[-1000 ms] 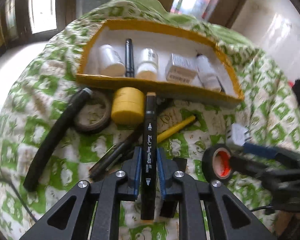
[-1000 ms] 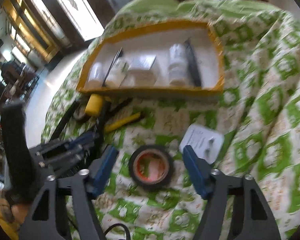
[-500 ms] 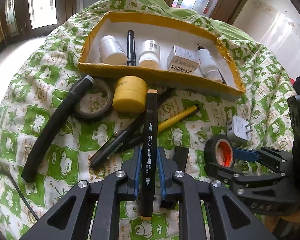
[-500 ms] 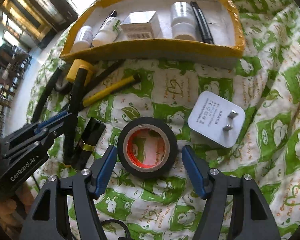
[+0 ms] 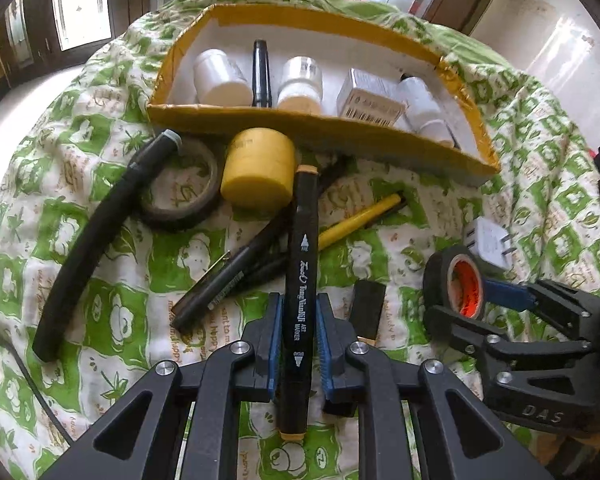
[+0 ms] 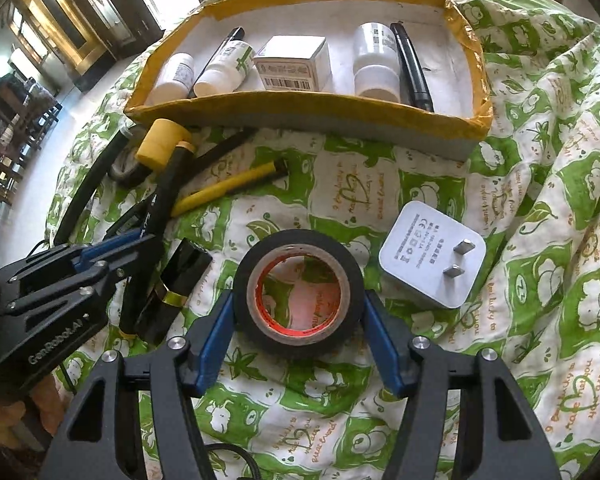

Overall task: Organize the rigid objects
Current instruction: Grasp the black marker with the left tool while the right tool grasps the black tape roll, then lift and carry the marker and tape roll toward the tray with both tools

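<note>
Green-and-white printed cloth [image 6: 540, 160] covers the whole surface, rumpled. Yellow-rimmed tray [image 6: 300, 110] sits at the far side; inside it: white bottles, a small barcoded box [image 6: 294, 64], two black pens.

Near the tray's front wall, left part of the scene: black hose [image 5: 88, 240] lying curved, its far end over a dark tape ring [image 5: 180, 188]; yellow cylinder [image 5: 260, 168] on its side just right of that ring; yellow pen [image 5: 360, 220] and a black pen [image 5: 236, 276] loose on the cloth. Short black tube with a gold band [image 6: 176, 284] lies between the two grippers.

White plug adapter [image 6: 432, 252], prongs up, just right of the black tape roll [image 6: 300, 292], apart from it.

Right gripper [image 6: 298, 332]: fingers either side of the tape roll, which lies flat on the cloth. Jaws have just been closing in on it; pads look right at the roll's edges, can't confirm contact from either view.

Left gripper [image 5: 298, 332]: fingers clamped on a black art marker [image 5: 300, 280], gripped near its near end, far tip pointing at the tray and reaching beside the yellow cylinder.
</note>
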`<state>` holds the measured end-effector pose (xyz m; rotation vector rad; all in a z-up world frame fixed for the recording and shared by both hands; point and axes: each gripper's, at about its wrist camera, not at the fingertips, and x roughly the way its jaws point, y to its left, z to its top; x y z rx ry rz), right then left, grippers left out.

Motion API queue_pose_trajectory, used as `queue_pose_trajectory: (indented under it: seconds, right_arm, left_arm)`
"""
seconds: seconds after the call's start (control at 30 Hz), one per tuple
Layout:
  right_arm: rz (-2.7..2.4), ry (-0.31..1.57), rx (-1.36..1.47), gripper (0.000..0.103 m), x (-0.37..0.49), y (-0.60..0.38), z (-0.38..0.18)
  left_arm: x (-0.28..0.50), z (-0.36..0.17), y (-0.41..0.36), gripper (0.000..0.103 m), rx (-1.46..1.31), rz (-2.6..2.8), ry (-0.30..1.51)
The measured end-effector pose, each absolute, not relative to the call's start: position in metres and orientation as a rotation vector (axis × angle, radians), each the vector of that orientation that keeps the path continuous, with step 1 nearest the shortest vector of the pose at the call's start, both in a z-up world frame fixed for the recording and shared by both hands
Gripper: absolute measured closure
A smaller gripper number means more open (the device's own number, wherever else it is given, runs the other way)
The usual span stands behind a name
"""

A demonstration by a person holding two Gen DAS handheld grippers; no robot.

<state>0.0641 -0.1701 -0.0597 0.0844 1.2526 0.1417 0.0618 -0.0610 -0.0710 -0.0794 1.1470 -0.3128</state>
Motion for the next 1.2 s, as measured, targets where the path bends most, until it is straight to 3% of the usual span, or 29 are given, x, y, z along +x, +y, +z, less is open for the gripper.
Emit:
queue_pose_trajectory:
  seconds: [0.5,0.9,1.2]
  right_arm:
    - [0.158,1.21,0.109,0.041,0.06,-0.191,-0.048]
    - [0.166,1.214,0.116,0.041,0.059,-0.195,-0.045]
    - [0.167,1.207,0.12,0.041,0.059,-0.194,-0.046]
  left_arm:
    - [0.05,-0.046,-0.051,0.088,-0.122,-0.335,1.013]
    - [0.06,-0.068,-0.059,0.088,-0.098,-0.321,1.122]
    - [0.056,-0.058,-0.053,0.089,-0.139,-0.337,1.072]
